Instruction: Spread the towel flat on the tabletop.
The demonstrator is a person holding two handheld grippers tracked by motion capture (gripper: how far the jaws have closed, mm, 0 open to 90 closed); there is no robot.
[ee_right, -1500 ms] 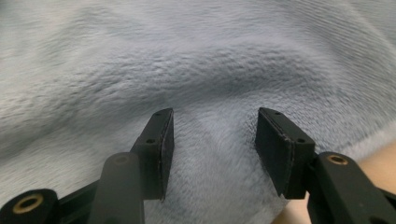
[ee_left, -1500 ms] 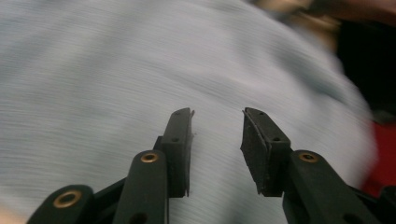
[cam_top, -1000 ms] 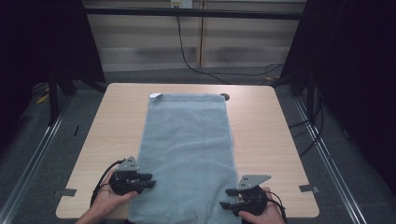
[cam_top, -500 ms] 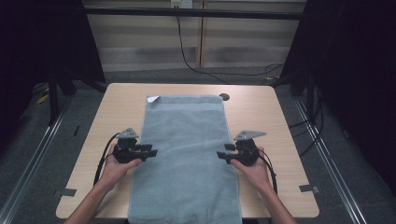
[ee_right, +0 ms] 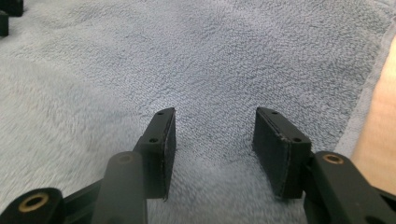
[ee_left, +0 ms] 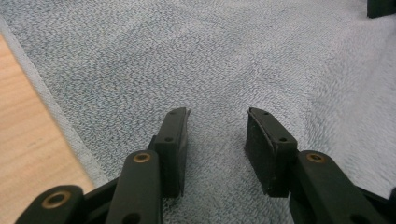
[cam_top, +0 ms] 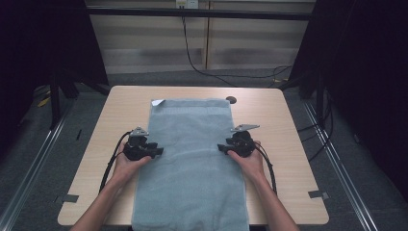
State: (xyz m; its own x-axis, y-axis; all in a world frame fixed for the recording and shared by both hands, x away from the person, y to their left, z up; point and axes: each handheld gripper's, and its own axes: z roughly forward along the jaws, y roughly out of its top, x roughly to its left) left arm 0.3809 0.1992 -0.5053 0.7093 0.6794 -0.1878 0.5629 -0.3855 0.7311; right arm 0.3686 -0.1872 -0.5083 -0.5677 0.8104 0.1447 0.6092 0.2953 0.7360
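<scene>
Towel: the light blue towel (cam_top: pixel 192 163) lies flat along the middle of the desk (cam_top: pixel 288 125), its near end over the front edge.
Change: I've moved both hands from its near corners up to mid-length.
Left tongs (cam_top: pixel 156 151): at the towel's left edge, jaws just opened wider, nothing between.
Right tongs (cam_top: pixel 222 148): at the right edge, spread, empty.
Meaning: probably set to pinch both edges for a fold.

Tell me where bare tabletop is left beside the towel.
Bare table runs between the towel and each side edge, widest at the far corners. The far strip is thin, with a dark hole. Mid-table is crowded by the left gripper and right gripper.
</scene>
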